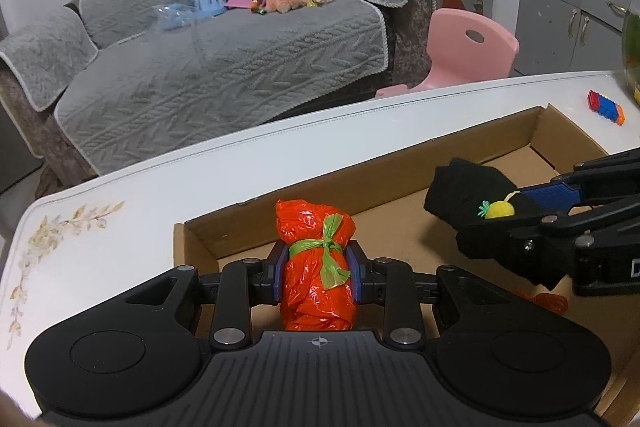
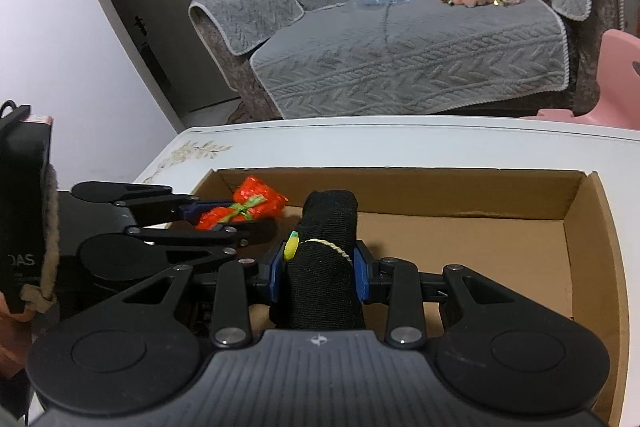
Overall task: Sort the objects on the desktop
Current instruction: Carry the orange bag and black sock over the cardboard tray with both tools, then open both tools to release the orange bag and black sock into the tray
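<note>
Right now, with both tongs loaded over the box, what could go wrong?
The left tongs pinch slippery orange plastic bundle; it may slide out early. The right tongs and their black fabric roll hang close beside the left ones, so they could collide over the cardboard box.

We saw an orange plastic bundle (image 1: pixel 316 267), crinkled and glossy, cinched round its middle with a green strip tied in a knot. It stood roughly upright, pinched at the waist between the left tool's (image 1: pixel 318 269) blue pads, above the near left corner of a shallow brown cardboard box (image 1: pixel 400 163). Beside it, to the right, a rolled black cloth (image 2: pixel 326 267) was bound by a thin pale cord carrying a small yellow pineapple charm (image 2: pixel 291 246) with a green top. It stood upright too, gripped across its middle by the right tool (image 2: pixel 320 269), over the box's open floor.
</note>
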A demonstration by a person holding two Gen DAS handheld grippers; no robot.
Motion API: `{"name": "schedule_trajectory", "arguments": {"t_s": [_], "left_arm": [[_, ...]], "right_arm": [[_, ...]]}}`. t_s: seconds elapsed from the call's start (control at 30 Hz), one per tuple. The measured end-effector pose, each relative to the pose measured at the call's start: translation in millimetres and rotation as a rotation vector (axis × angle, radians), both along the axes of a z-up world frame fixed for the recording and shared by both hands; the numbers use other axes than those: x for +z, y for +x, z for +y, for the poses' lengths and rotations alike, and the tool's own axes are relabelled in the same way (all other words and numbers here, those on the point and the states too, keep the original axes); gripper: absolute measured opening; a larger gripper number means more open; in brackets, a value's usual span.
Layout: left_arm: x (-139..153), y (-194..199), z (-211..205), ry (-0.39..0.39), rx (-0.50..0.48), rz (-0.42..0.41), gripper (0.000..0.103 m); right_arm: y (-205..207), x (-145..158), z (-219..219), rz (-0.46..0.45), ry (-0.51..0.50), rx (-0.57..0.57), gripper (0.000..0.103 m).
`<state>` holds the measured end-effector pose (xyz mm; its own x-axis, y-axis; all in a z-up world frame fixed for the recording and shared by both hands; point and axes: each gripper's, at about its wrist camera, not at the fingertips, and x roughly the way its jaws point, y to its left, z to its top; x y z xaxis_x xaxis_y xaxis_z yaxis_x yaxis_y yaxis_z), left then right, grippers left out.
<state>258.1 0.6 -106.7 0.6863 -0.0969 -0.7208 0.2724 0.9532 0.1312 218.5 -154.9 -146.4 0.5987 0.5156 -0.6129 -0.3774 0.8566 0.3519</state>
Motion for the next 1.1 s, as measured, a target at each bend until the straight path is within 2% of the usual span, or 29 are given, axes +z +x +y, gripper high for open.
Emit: {"name": "schedule_trajectory", "arguments": {"t_s": [0.33, 0.63, 0.73, 0.8, 1.03, 1.07, 1.1], "left_arm": [[5.9, -0.1, -4.3, 0.001, 0.011, -0.046, 0.036], [-0.4, 4.7, -6.0, 0.003, 0.019, -0.021, 0.038], [0.7, 5.0, -2.5, 0.003, 0.042, -0.026, 0.044], [1.9, 1.4, -1.3, 0.008, 0.052, -0.046, 0.07], [12.7, -15.4, -8.4, 0.054, 0.041, -0.129, 0.085], [14.4, -17.8, -10.2, 0.066, 0.042, -0.145, 0.088], [16.0, -20.8, -11.3, 0.076, 0.044, -0.161, 0.089]], "right_arm": [[0.1, -2.0, -5.2, 0.002, 0.008, -0.019, 0.031], [2.0, -4.2, -2.2, 0.013, -0.003, -0.009, 0.031], [2.3, -3.8, -2.0, 0.013, -0.009, -0.009, 0.032], [1.0, -3.1, -0.6, 0.008, -0.023, -0.008, 0.032], [-2.7, -0.2, 0.8, -0.007, -0.035, -0.016, 0.037], [-3.6, 1.3, -0.3, -0.013, -0.033, -0.018, 0.04], [-4.5, 2.5, -0.8, -0.018, -0.031, -0.02, 0.051]]}}
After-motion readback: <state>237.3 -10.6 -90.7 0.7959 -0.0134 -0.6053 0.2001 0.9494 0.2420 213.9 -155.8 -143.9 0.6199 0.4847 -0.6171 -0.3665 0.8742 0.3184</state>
